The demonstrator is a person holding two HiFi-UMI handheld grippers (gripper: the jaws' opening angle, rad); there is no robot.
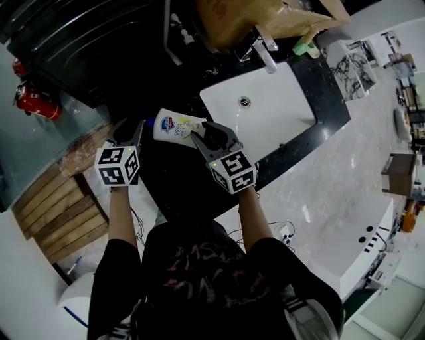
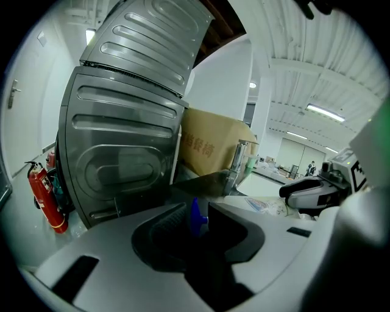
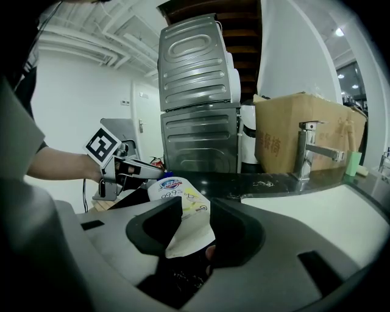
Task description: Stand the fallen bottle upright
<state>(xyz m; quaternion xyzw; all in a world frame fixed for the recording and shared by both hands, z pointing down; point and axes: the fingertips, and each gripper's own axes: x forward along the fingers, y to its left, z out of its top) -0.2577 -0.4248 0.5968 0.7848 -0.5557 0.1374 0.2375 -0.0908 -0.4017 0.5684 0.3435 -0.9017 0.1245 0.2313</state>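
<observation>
A white bottle (image 1: 174, 126) with a blue logo and a blue cap lies on its side on the dark counter (image 1: 174, 182), cap end to the left. My right gripper (image 1: 207, 136) is shut on its bottom end. In the right gripper view the white body (image 3: 178, 198) fills the gap between the jaws of the right gripper (image 3: 187, 226). My left gripper (image 1: 138, 129) reaches the cap end. In the left gripper view the blue cap (image 2: 195, 214) stands between the slightly parted jaws of the left gripper (image 2: 194, 224). The left gripper (image 3: 141, 173) also shows in the right gripper view, at the cap.
A white sink basin (image 1: 265, 113) with a metal tap (image 1: 265, 56) lies right of the bottle. A cardboard box (image 1: 246, 20) stands behind it. Stacked metal machines (image 3: 198, 97) rise at the back. A red fire extinguisher (image 1: 36, 99) and a wooden pallet (image 1: 60, 206) are on the left.
</observation>
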